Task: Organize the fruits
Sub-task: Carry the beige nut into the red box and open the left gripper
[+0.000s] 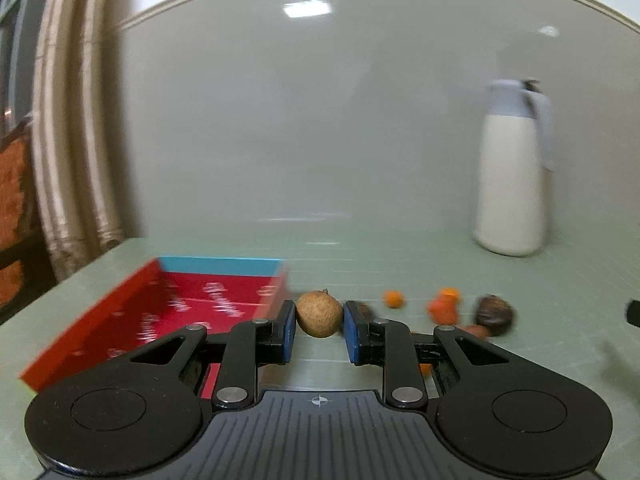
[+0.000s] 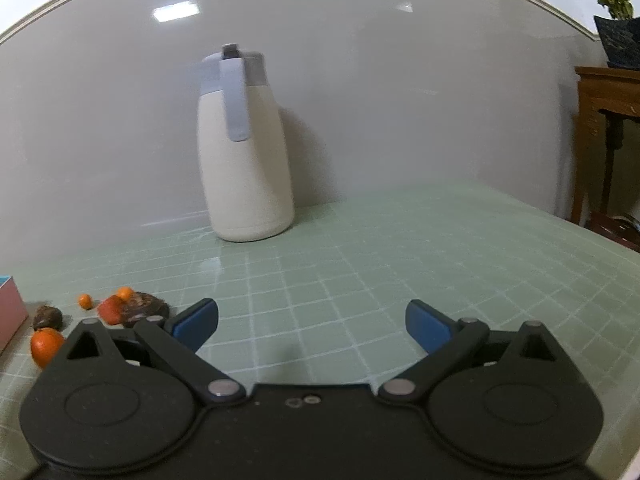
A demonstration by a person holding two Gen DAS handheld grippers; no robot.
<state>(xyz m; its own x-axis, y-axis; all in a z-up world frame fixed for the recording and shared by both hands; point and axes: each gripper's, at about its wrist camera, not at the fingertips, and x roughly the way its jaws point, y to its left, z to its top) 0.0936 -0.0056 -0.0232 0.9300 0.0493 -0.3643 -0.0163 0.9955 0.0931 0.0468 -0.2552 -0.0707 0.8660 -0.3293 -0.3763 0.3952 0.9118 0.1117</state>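
Longan [image 1: 319, 313] gripped by left hand-held gripper [image 1: 319, 330] beside red box [image 1: 132, 308] (right hand-held gripper [image 2: 312, 326] open)

Rough tan fruit [image 1: 319, 313], glossy mat [image 2: 360, 248], wooden cabinet [image 2: 604, 96]

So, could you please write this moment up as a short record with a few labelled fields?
left gripper: shut on the tan round fruit, blue pads at its two sides
right gripper: open, holding nothing, above the green gridded mat
red box: open, left of the held fruit
loose fruit: small orange pieces and a dark brown one on the mat
background: white jug upright by the wall
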